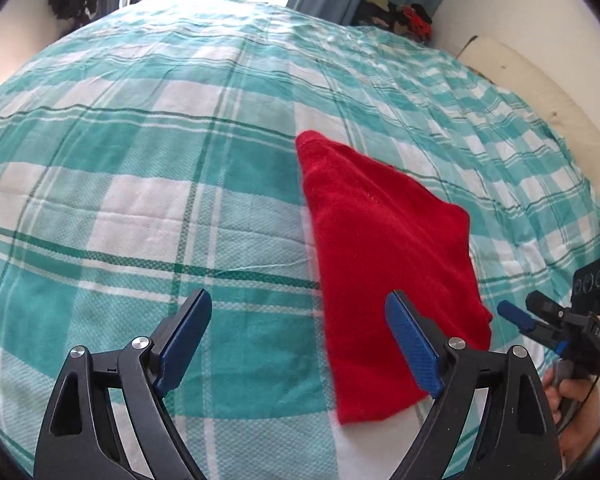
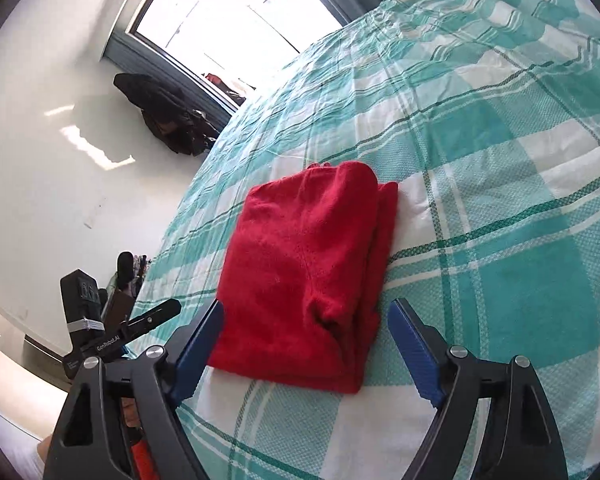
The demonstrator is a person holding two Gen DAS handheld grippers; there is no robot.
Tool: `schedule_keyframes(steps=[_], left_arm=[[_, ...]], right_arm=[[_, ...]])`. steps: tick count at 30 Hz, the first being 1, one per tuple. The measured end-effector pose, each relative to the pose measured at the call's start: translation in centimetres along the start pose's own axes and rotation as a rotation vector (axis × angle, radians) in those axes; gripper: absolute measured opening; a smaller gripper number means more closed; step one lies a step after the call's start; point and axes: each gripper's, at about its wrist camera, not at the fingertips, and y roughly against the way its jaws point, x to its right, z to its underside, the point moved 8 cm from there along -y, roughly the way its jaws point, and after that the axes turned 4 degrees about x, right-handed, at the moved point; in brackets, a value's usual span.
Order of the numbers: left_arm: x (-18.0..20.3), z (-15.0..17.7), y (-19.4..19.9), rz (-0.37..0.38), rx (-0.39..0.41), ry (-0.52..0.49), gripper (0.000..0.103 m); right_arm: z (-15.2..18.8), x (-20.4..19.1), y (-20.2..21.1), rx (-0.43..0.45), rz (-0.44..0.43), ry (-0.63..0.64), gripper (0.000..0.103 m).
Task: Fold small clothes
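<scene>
Folding looks complete or nearly so: the red fleece garment (image 2: 304, 280) lies as a compact layered rectangle on the teal-and-white checked bedcover (image 2: 520, 208), stacked edges along its right side. Left gripper (image 1: 300, 344) stands spread with nothing between its blue pads, the garment just beyond its right finger, the bare cover under the gap. Right gripper (image 2: 306, 350) is likewise spread, empty, its fingers flanking the garment's near edge without pressing it. Recommended handling, as a judgement: lift both tools clear without snagging the top layer; if tidying is wanted, press the loose near-right corner flat rather than re-pinching. The other tool shows at the far left of the right view.
</scene>
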Motion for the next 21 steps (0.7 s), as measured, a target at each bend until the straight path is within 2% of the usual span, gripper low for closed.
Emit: schedule_keyframes(steps=[2,5,7,8,9,10,11,12,15,18,21], left_arm=[[0.4,-0.2,-2.7,0.011,-0.056,0.014,0.090],[1.2,0.4,-6.1,0.013,-0.119,-0.014,0.094],[1.4,0.8,-6.7,0.008,-0.112,-0.006,0.100],[1.7,0.9,-6.8,0.012,-0.110,-0.006,0.099],[2.2,1.0,-6.6,0.029,-0.117,-0.016,0.086],[3.1,1.1,-6.4,0.083,-0.134,-0.028,0.039],[3.8,1.2,-6.1,0.129,-0.171,-0.026,0.029],[4.0,0.7,-5.4,0.107,-0.156,-0.037,0.025],[5.3,-1.8,-2.6,0.136,-0.104,-0.081,0.022],[6.2,-5.7,1.2,0.154,-0.015,-0.110,0.022],[6.5,-9.9,5.2,0.174,0.075,-0.119,0.022]], right_arm=[[-0.8,1.6,-2.6,-0.045,-0.005,-0.096,0.083],[-0.2,3.0,-6.6,-0.124,-0.089,-0.233,0.078],[0.2,2.2,-8.0,-0.136,-0.094,-0.194,0.078],[0.5,1.8,-8.5,-0.142,-0.087,-0.174,0.073],[0.7,1.4,-9.0,-0.161,-0.088,-0.162,0.063],[1.1,1.4,-9.5,-0.190,-0.086,-0.162,0.034],[1.3,1.6,-9.6,-0.199,-0.071,-0.170,0.026],[1.2,1.6,-9.4,-0.193,-0.073,-0.176,0.025],[-0.2,-0.3,-8.3,-0.152,-0.062,-0.090,0.022],[-3.1,-4.4,-6.7,-0.086,-0.083,0.012,0.022],[-6.6,-9.1,-4.9,-0.019,-0.139,0.100,0.022]])
